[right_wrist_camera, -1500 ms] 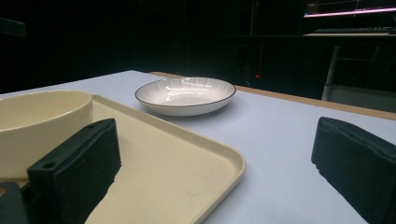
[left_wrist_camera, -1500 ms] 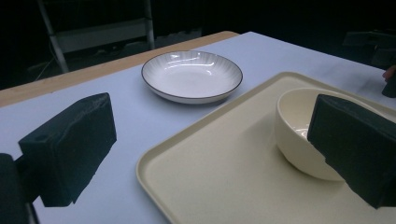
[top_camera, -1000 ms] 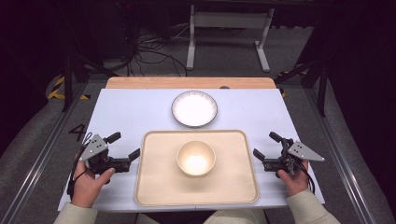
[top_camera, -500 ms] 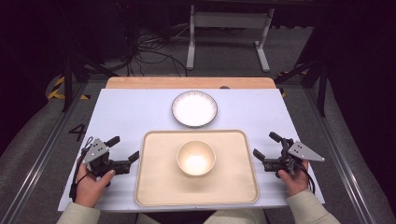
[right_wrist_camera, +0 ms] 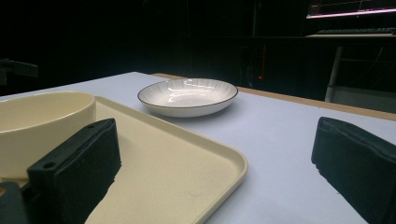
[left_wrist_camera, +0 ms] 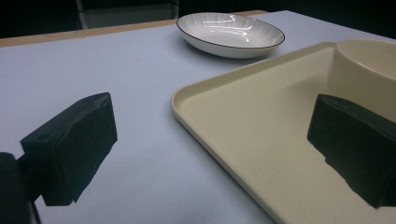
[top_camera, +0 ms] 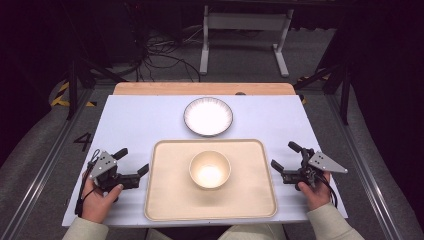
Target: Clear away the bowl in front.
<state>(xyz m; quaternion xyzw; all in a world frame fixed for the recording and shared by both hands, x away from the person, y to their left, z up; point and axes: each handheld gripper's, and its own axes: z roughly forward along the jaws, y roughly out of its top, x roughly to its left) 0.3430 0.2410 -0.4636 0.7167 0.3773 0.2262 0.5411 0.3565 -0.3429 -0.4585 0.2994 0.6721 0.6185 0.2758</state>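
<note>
the left hand-held gripper (top_camera: pixel 131 165) sits on the worktop (top_camera: pixel 140 120) just beside the left edge of the cream tray (top_camera: pixel 165 200), jaws spread wide and grasping nothing; against the pictures from a moment ago it has edged slightly nearer to the person and its jaws now point more squarely at the tray's rim, which in the left gripper view runs between the two black jaws. that small shift reads as lining up for a grip on the tray's left edge, though no contact is made yet. in the middle of the tray stands the cream bowl (top_camera: pixel 210 169), upright and apart from both grippers, unmoved. beyond the tray, near the far edge of the worktop, lies the white ribbed plate (top_camera: pixel 208 116), also unmoved and well apart from the bowl. on the right, the right hand-held gripper (top_camera: pixel 285 162) rests just beside the tray's right edge, released and empty, in the same spot as before. with both sides flanking the tray, the work looks barely begun; a two-sided lift of the tray with its bowl seems the likely step.
</note>
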